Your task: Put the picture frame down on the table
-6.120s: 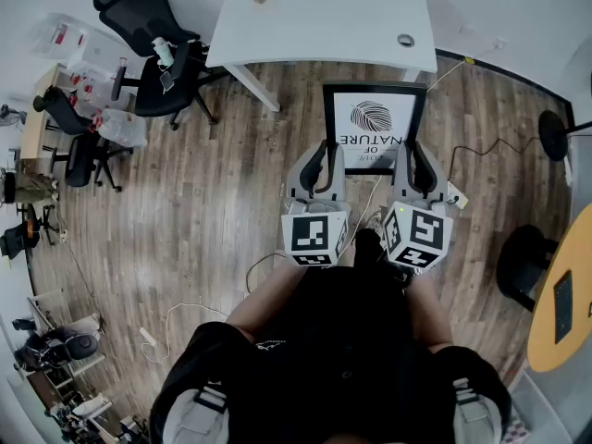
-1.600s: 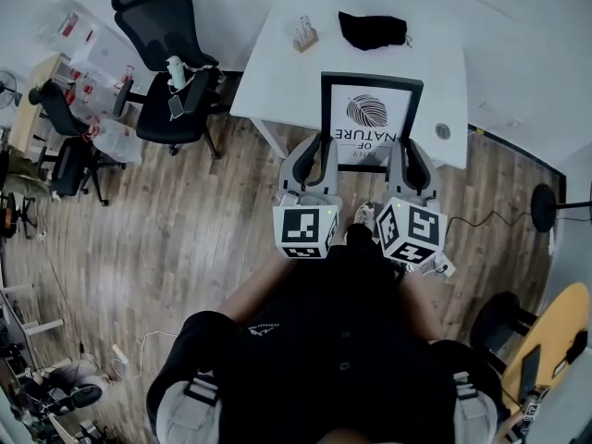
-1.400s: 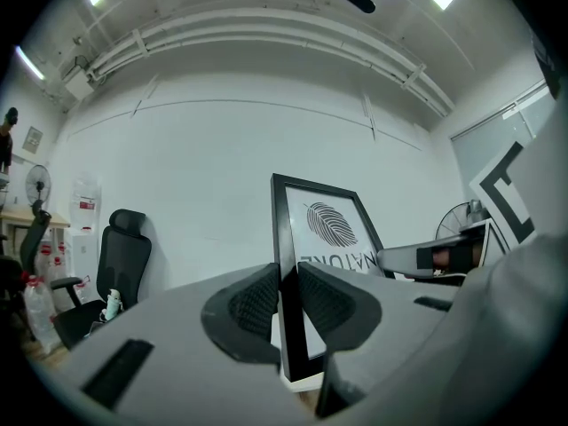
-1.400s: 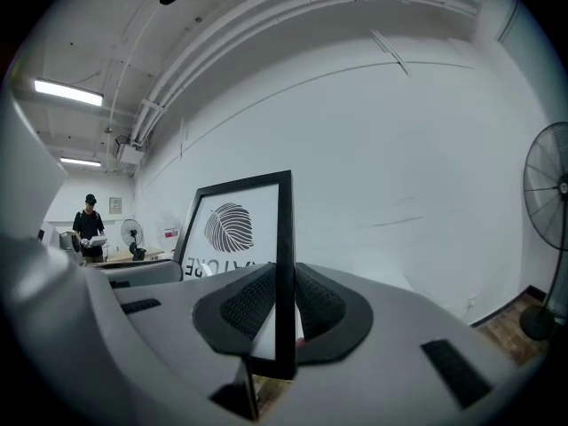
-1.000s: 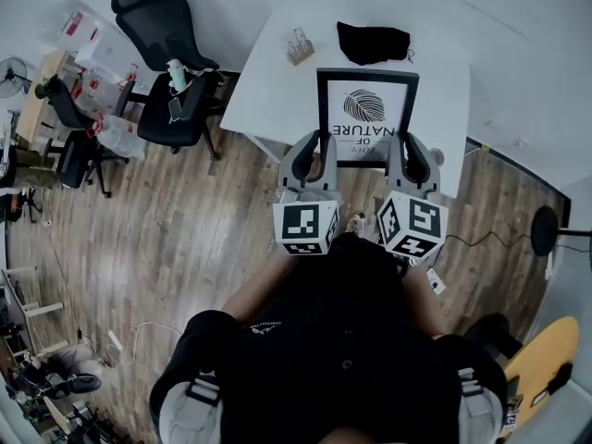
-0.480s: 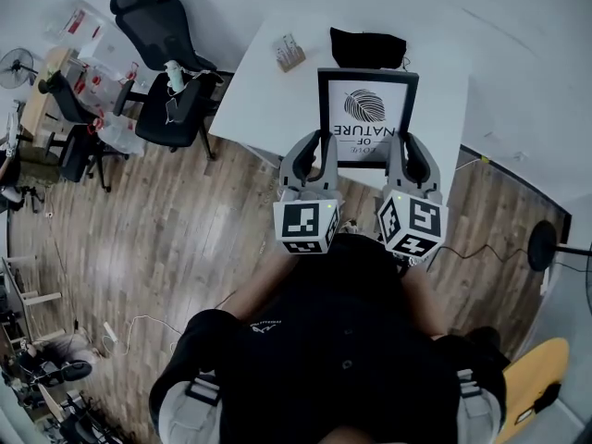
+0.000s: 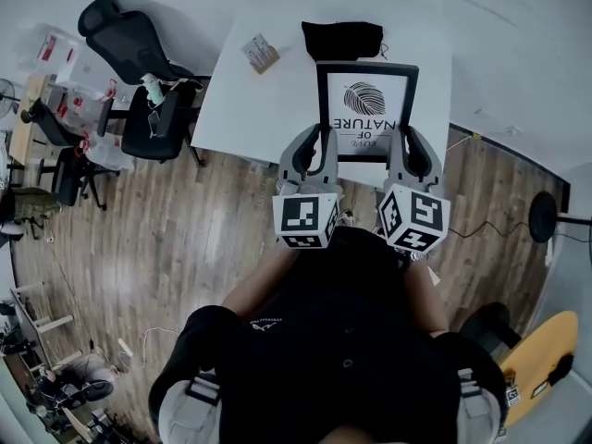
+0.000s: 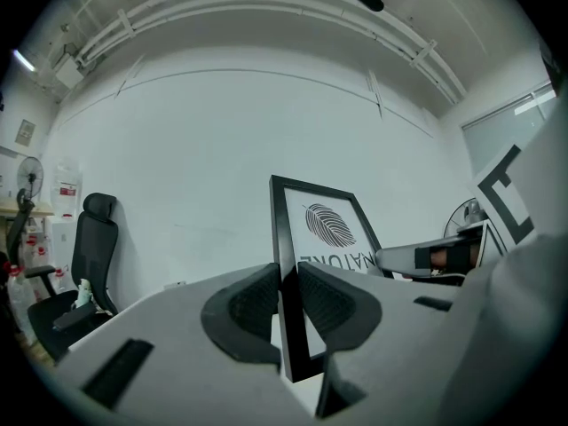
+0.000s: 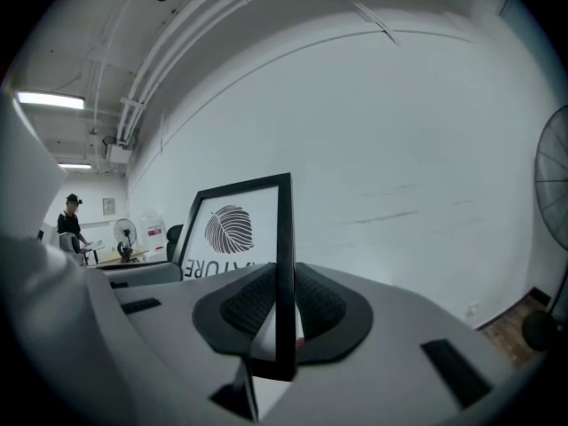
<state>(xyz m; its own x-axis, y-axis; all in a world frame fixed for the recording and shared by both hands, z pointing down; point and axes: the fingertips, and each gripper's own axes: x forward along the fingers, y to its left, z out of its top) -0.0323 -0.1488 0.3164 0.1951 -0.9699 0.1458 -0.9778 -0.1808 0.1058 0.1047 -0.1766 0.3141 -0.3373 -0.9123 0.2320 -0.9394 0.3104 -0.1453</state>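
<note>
The carry is at its end: the black picture frame [image 7: 367, 109] hangs over the white table [image 7: 248, 104], just short of the black cloth [image 7: 342, 37] at the table's far edge. The left gripper [image 7: 314, 144] pinches the frame's left rail and the right gripper [image 7: 413, 146] pinches its right rail. I judge that both hands should next sink evenly until the frame lies flat on the table, then spread their jaws and slide back off the rails toward the table's near edge.
</note>
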